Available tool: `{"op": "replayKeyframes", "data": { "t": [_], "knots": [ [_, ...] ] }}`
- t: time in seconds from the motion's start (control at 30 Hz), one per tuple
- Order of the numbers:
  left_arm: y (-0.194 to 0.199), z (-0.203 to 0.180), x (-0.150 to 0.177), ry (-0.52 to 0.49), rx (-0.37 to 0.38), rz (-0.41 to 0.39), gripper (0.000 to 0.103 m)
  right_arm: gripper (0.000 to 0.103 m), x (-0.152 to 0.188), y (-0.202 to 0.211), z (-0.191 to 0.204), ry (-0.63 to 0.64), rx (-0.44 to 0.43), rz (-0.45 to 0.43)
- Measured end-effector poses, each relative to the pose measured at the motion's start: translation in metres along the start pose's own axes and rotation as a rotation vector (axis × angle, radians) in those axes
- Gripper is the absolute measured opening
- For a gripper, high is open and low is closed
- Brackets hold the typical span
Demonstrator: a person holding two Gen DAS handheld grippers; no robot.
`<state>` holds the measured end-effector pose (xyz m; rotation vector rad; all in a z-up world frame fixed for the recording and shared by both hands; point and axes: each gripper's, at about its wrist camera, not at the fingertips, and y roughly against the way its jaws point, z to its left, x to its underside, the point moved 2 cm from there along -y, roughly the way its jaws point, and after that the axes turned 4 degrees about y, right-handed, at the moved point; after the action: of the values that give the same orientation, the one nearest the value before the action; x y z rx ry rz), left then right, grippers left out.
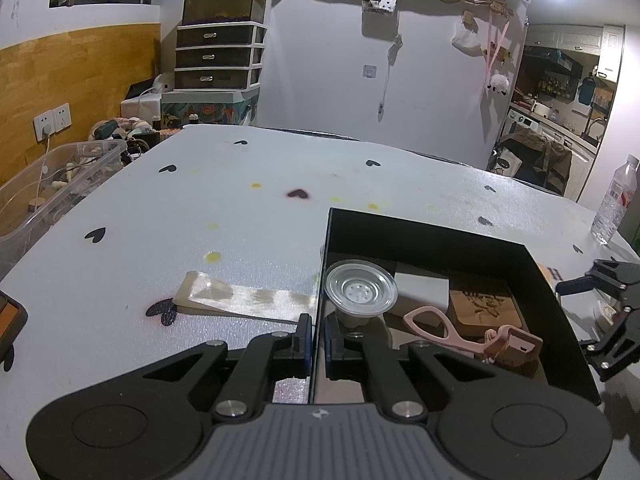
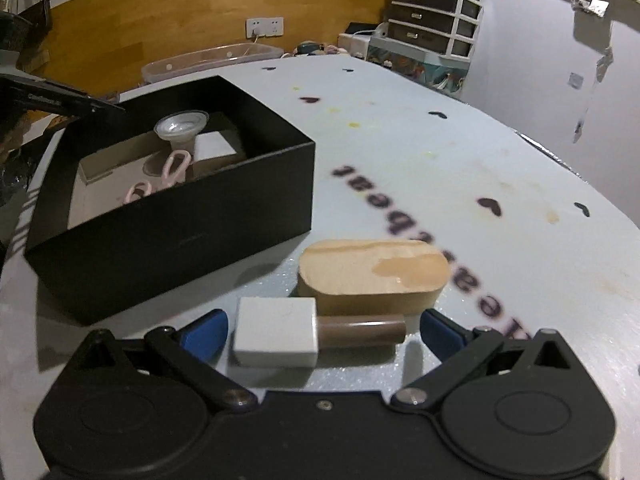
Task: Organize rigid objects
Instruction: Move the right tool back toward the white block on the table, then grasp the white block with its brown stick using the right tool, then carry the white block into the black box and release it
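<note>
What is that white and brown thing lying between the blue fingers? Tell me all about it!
The small bottle has a boxy white cap and a smooth brown round body. It lies on its side on the pale table, just in front of the wooden block. The right gripper is open around it, with neither blue fingertip touching it.

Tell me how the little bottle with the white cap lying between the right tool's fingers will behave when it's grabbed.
The bottle looks rigid. Its round brown body may roll if nudged, though the square white cap should check that. It seems small and probably light. The smooth surface might slip between the right tool's open fingers.
</note>
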<state>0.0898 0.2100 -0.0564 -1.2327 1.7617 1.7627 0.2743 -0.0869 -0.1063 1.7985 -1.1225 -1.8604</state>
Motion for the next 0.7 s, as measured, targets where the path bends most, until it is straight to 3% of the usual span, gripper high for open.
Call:
{"op": "replayKeyframes", "data": {
  "t": [0.1,0.23,0.57,0.7],
  "knots": [
    [0.0,0.0,0.0,0.0,-0.001,0.001,0.005,0.102,-0.002,-0.001,-0.004,-0.05,-0.071,0.003],
    [0.0,0.001,0.0,0.0,0.0,0.001,0.005,0.087,-0.002,0.005,-0.005,-0.107,-0.064,0.011],
    [0.0,0.001,0.0,0.003,0.0,0.001,0.005,0.086,-0.002,0.011,0.004,-0.136,0.038,0.083],
    [0.0,0.0,0.0,0.002,0.001,0.001,0.005,0.086,-0.007,0.027,0.007,-0.141,0.035,0.06]
  ]
}}
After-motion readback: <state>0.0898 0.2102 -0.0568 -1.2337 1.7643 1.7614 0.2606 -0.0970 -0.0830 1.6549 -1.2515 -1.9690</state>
